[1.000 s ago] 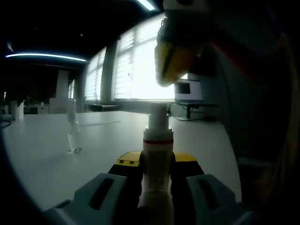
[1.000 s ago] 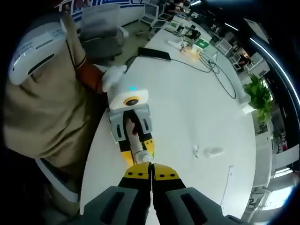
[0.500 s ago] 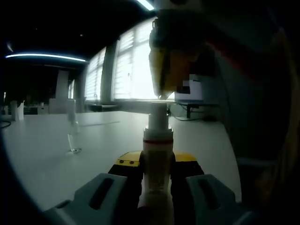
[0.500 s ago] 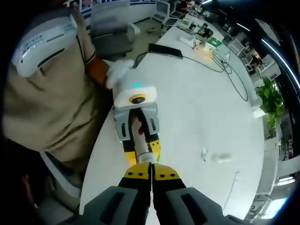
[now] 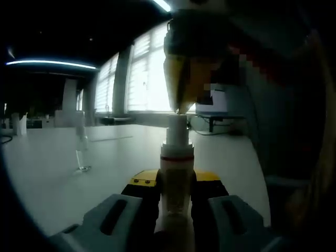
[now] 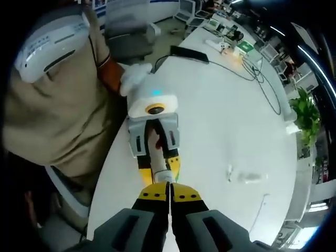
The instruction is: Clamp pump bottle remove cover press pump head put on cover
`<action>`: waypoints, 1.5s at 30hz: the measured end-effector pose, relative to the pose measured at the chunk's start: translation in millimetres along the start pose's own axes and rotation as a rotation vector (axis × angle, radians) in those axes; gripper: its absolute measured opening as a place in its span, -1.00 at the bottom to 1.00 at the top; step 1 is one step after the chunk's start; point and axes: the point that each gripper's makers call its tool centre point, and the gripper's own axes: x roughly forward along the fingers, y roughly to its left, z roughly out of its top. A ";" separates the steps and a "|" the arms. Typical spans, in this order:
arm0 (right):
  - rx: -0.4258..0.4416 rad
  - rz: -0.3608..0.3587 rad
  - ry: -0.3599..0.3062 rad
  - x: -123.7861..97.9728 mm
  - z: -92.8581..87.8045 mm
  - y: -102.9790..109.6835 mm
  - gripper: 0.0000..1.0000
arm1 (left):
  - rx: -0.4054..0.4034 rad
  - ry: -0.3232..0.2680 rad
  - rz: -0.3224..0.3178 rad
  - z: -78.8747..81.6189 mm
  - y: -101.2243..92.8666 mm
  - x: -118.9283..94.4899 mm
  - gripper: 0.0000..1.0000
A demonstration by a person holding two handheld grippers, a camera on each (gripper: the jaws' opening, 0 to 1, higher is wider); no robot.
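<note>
Pump bottle (image 5: 175,173) stands upright between the jaws of the left claw (image 5: 175,210), which is clamped on its white body, just above the white bench (image 5: 52,173). Its pump head (image 5: 177,126) is bare, and the yellow tips of the right claw (image 5: 181,105) sit right on top of it. Seen from above, the right claw (image 6: 169,195) has its jaws pressed together. A clear cover (image 5: 80,147) stands on the bench well apart, to the left; whether anything is inside it is too dim to tell.

Right tool (image 5: 181,107) above pump bottle (image 5: 176,173)
</note>
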 end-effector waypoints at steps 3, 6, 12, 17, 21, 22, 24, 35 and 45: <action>0.000 0.004 0.002 -0.2 -0.6 0.3 -1.00 | 0.002 0.000 -0.001 0.2 -0.7 0.4 -0.73; 0.003 0.010 0.002 -0.2 -0.9 0.2 -1.00 | 0.002 0.000 -0.003 0.3 -1.5 0.5 -0.73; -0.005 0.015 0.020 -0.2 -2.5 -0.9 -1.00 | 0.002 0.000 -0.004 0.5 -1.9 0.6 -0.73; 0.005 0.029 0.034 0.5 -2.8 -0.5 -1.00 | 0.004 0.000 -0.005 0.6 -2.1 0.5 -0.73; 0.006 0.038 0.053 1.3 -2.7 -0.1 -1.00 | 0.006 0.000 -0.006 0.7 -2.5 0.5 -0.73; 0.002 0.041 0.058 1.4 -2.8 0.1 -1.00 | 0.006 0.000 -0.006 0.7 -2.6 0.5 -0.73; -0.002 0.048 0.069 1.6 -3.0 0.4 -1.00 | 0.007 0.000 -0.006 0.6 -2.8 0.4 -0.73; 0.012 0.064 0.093 3.7 -3.9 0.8 -1.00 | 0.010 0.001 -0.008 0.7 -3.3 0.2 -0.73; 0.005 0.085 0.140 10.0 -5.5 3.5 -1.00 | 0.014 0.001 -0.009 -0.3 4.7 1.0 -0.73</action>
